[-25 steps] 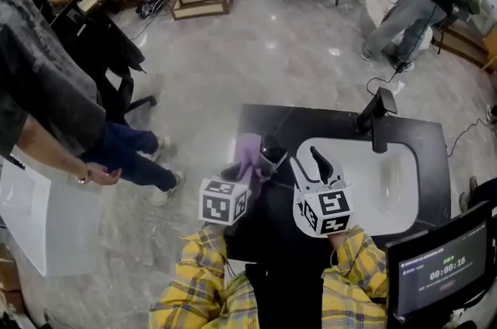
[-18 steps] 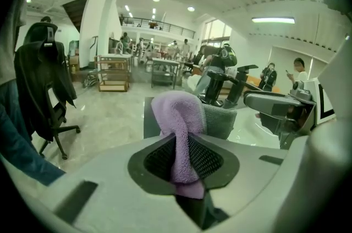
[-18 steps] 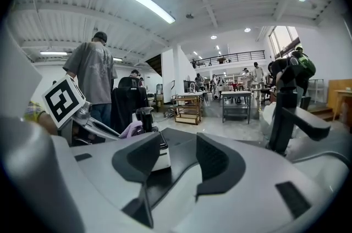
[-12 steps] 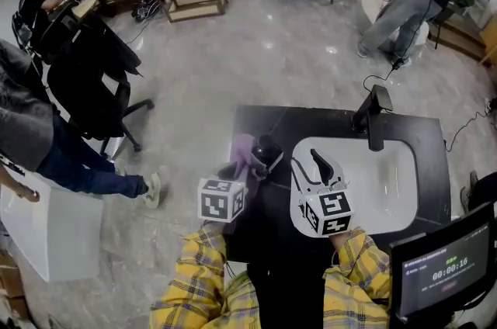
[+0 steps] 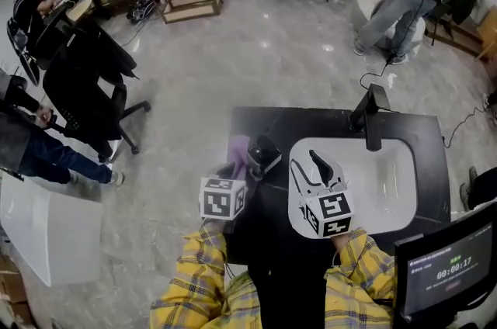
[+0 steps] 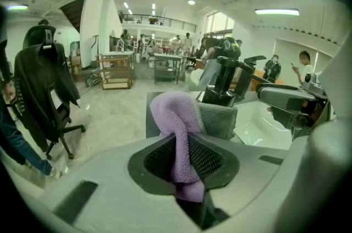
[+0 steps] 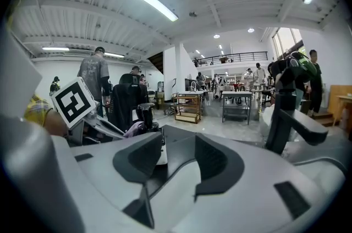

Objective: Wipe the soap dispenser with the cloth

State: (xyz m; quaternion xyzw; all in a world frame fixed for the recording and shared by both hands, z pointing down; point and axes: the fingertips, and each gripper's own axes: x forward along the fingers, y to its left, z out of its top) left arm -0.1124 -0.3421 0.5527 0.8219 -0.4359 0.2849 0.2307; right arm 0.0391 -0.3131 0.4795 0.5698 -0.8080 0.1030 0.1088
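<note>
A black soap dispenser (image 5: 264, 153) stands on the black counter (image 5: 268, 122), just left of the white sink (image 5: 388, 180). My left gripper (image 5: 235, 168) is shut on a purple cloth (image 5: 239, 150), which lies against the dispenser's left side. In the left gripper view the cloth (image 6: 181, 122) runs up between the jaws of that gripper (image 6: 186, 157) to the dispenser (image 6: 226, 81). My right gripper (image 5: 307, 163) hovers over the sink's left rim, beside the dispenser. Its jaws have just been closing, with nothing between them; in its own view this gripper (image 7: 179, 155) is open and the dispenser (image 7: 146, 115) stands off to the left.
A black faucet (image 5: 371, 114) rises at the sink's back edge. A monitor (image 5: 446, 261) stands at the lower right. A black office chair (image 5: 85, 79) and a person's legs (image 5: 46, 153) are on the floor to the left; shelves and other people are farther back.
The person at the left has walked off toward the frame's edge, uncovering the office chair. Both grippers, the cloth and the dispenser have stayed almost where they were.
</note>
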